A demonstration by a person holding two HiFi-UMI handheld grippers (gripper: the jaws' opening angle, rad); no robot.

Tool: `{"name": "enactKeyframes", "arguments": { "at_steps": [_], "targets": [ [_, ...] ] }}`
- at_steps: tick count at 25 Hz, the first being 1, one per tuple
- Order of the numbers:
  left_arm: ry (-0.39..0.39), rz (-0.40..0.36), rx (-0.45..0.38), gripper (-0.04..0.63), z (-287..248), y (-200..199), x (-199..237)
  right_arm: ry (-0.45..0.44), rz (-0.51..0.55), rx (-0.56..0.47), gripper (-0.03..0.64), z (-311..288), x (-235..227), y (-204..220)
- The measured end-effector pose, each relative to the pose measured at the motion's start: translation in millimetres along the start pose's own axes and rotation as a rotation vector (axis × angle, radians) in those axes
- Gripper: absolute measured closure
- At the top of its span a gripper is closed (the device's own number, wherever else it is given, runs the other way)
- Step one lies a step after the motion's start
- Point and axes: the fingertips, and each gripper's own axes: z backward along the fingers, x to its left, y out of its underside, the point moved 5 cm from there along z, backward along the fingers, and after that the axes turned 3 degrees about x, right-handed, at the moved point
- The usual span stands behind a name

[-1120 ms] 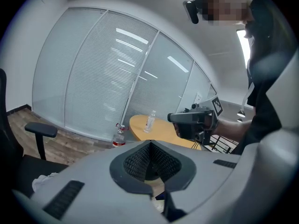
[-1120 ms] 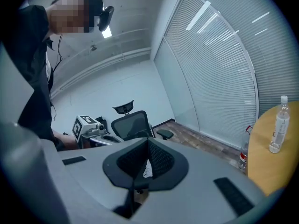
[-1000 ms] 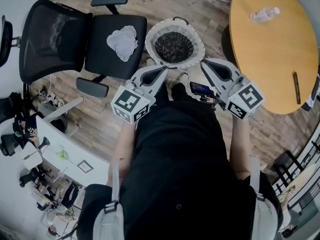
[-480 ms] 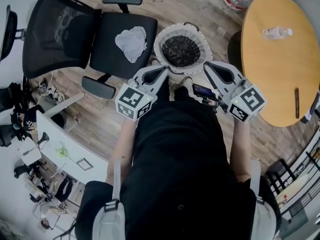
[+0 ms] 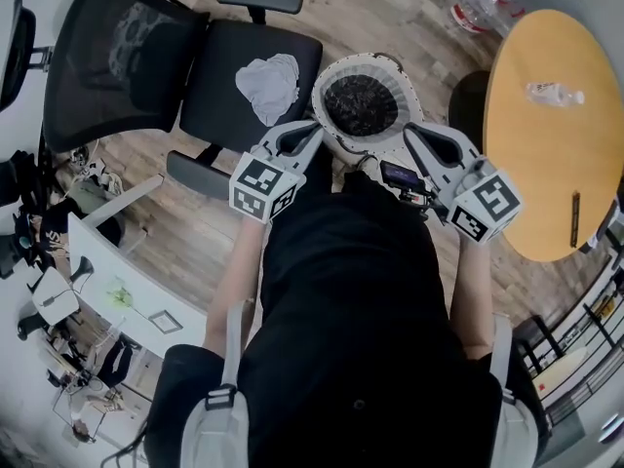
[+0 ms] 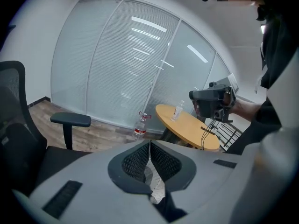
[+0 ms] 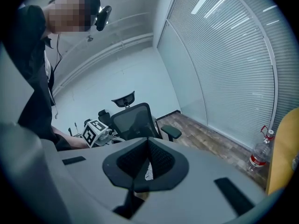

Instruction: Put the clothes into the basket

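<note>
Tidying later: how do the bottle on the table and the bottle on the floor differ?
The small clear plastic bottle stands on the round wooden table; the bigger clear bottle stands on the floor. The bigger bottle shows red trim; the small one none. Both stand upright.

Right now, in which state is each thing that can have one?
left gripper: shut, nothing held.
right gripper: shut, nothing held.
grey garment: crumpled on the chair seat, not held.
basket: upright, something dark inside.
small bottle: standing on the round table.
large bottle: upright.
</note>
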Motion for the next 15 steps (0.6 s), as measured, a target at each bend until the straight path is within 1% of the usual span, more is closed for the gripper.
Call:
{"name": "enactKeyframes", "arguments": {
  "at_steps": [9, 11, 13, 15],
  "targets": [
    [-0.025, 0.028, 0.065, 0.576, -2, 16, 70, 0.042, -0.034, 0.060, 0.600, -42, 0, -11],
    [-0.021, 0.033, 0.091, 0.557, -6, 22, 85, 0.057, -0.052, 0.065, 0.600, -52, 0, -10],
    [-0.014, 0.039, 0.122, 0.520, -13, 30, 99, 0.069, -0.070, 0.072, 0.600, -61, 0, -9],
    [-0.012, 0.044, 0.146, 0.507, -20, 37, 114, 0.075, -0.083, 0.086, 0.600, -70, -1, -8]
  ]
}}
